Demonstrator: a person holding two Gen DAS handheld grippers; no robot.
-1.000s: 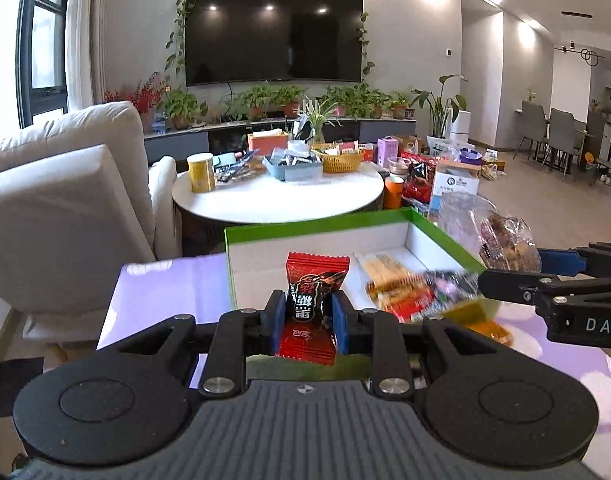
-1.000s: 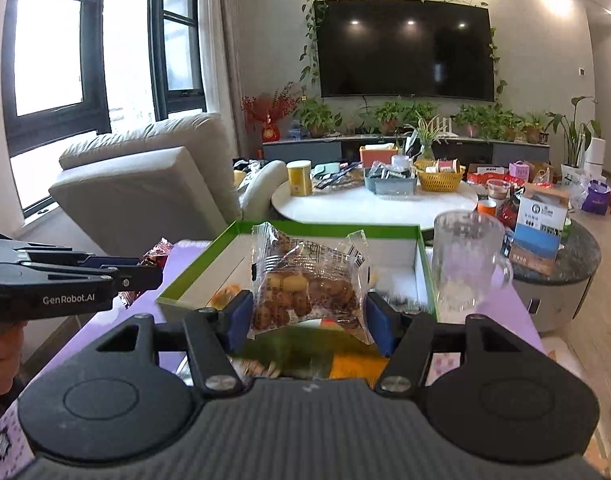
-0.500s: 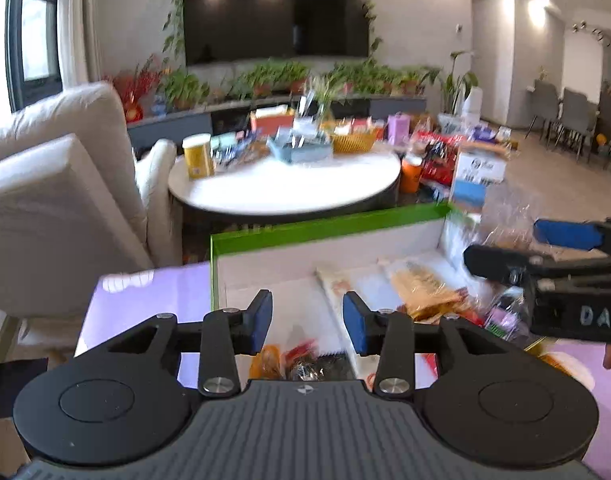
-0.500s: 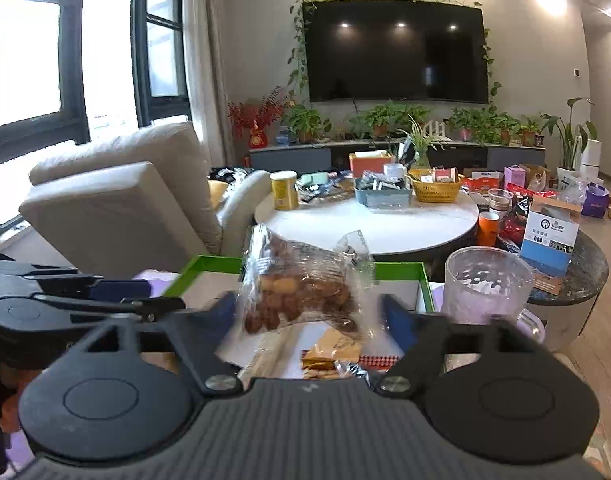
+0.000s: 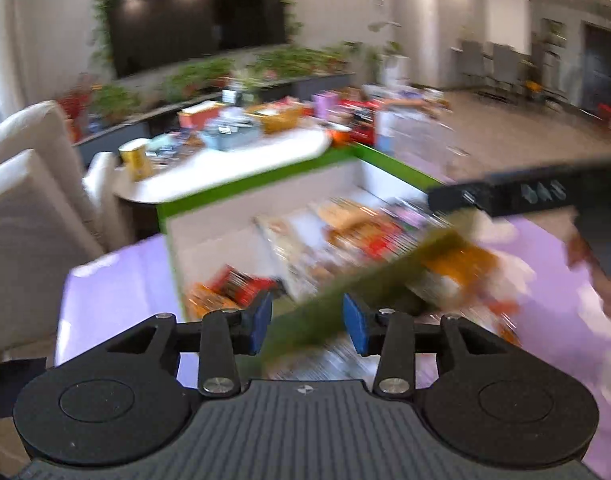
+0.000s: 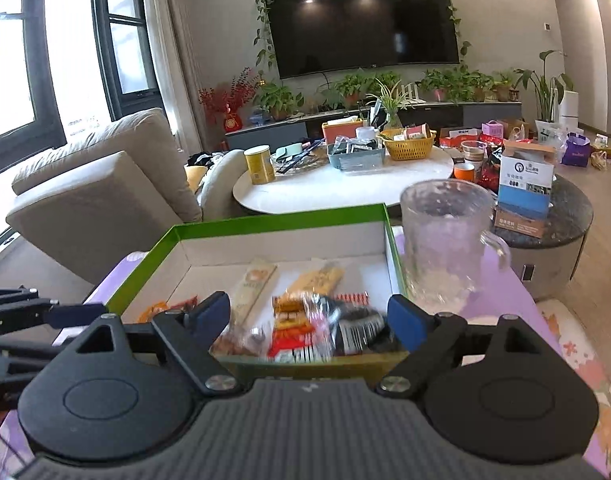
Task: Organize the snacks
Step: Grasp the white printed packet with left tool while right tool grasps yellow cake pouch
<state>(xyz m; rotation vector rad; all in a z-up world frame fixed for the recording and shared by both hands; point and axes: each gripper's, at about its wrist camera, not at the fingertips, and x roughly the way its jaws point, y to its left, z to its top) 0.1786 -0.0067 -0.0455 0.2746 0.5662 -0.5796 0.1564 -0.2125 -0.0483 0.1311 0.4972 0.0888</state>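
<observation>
A white box with a green rim (image 6: 265, 222) sits on the purple cloth and holds several snack packets. My right gripper (image 6: 308, 320) hovers over its near edge, open, with nothing pressed between the pads. Below it, blurred, a clear cookie bag (image 6: 237, 340) lies among red and orange packets (image 6: 293, 332). The left wrist view is smeared by motion. My left gripper (image 5: 307, 326) is open over the box's near rim (image 5: 329, 296), holding nothing. A red packet (image 5: 241, 284) lies in the box's near left corner. From the left edge of the right wrist view, the left gripper (image 6: 61, 316) reaches in.
A clear glass mug (image 6: 441, 240) stands just right of the box. Loose packets (image 5: 453, 276) lie on the cloth in front of the box. A hand (image 5: 605, 280) holds the right gripper (image 5: 521, 196). Behind are a sofa (image 6: 97, 200) and a cluttered round table (image 6: 337, 188).
The left gripper opened and let go of the red packet, which now lies in the box. The cookie bag left the right gripper and dropped into the box. Both grippers sank; the left rolled.
</observation>
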